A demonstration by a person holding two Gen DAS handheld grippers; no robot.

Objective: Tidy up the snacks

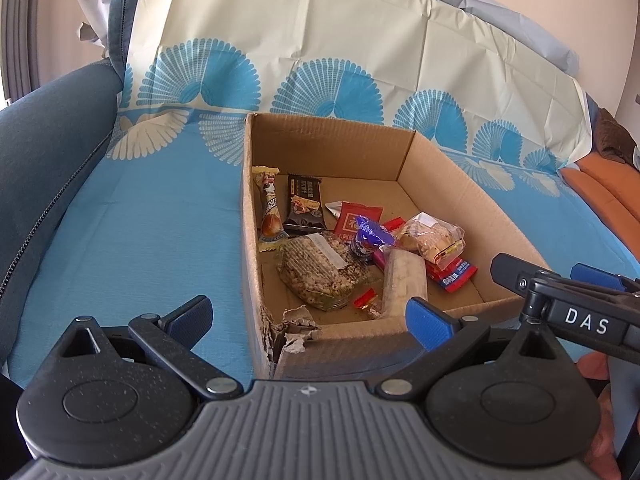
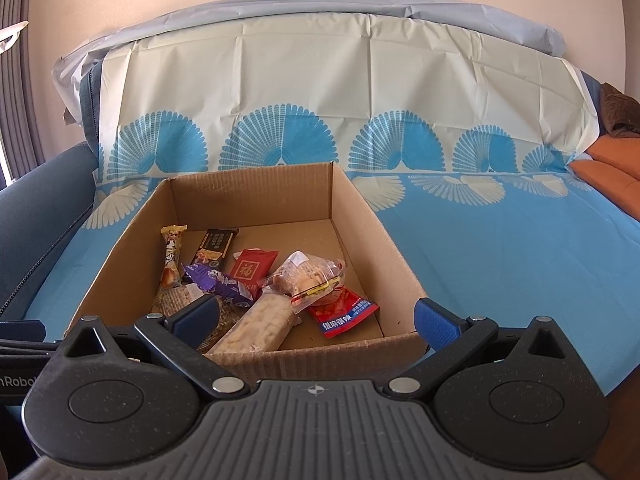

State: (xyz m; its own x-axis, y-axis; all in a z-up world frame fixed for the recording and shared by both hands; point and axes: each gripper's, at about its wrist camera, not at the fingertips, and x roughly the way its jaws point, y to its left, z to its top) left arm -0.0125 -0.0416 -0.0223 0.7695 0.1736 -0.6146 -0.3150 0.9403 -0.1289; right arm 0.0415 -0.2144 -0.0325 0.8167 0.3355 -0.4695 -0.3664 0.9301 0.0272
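Snacks (image 2: 256,292) fill box (image 2: 400,264) beyond both gaping claws (image 2: 316,320).

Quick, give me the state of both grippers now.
Left gripper: open, holding nothing, poised at the near edge of the brown cardboard box.
Right gripper: open, holding nothing, also at the box's near edge.

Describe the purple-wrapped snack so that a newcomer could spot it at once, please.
Look inside the open cardboard box on the blue patterned cloth. Amid the pile, beside the red square packet, lies the purple snack. It is the only shiny purple wrapper there.
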